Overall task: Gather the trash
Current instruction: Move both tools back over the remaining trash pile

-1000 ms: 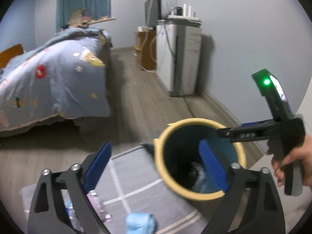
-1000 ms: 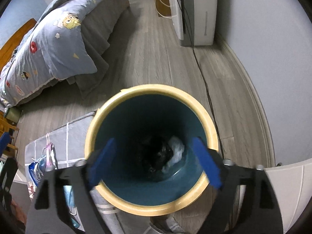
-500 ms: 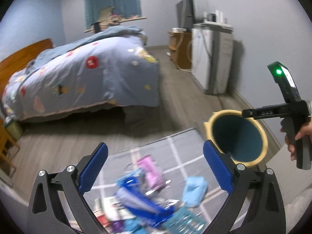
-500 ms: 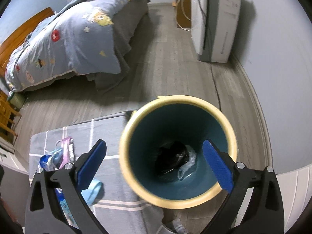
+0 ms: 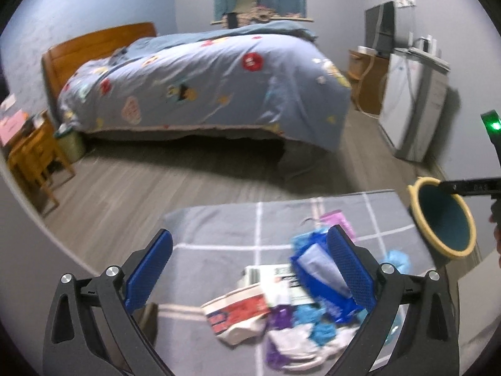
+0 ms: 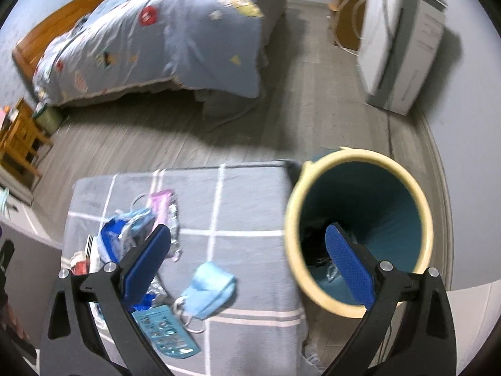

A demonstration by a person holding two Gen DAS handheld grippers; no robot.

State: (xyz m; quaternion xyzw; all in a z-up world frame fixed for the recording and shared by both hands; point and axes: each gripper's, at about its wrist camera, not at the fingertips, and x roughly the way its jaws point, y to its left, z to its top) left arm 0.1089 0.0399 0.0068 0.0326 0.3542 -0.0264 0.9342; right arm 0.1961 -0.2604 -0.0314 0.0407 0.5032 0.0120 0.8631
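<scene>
Both the left gripper and right gripper are held wide and empty above the worktop, where trash is heaped beside the bin, with a bed seen beyond.

You've swung your left gripper off the bin — a second ago the rim sat between its fingers, now the bin is far right and the trash pile lies under the wide-apart jaws. Your right gripper has pulled back and left too — the bin no longer fills its view, only the right finger overlaps it, and the face mask on the grey mat now shows between the fingers.
</scene>
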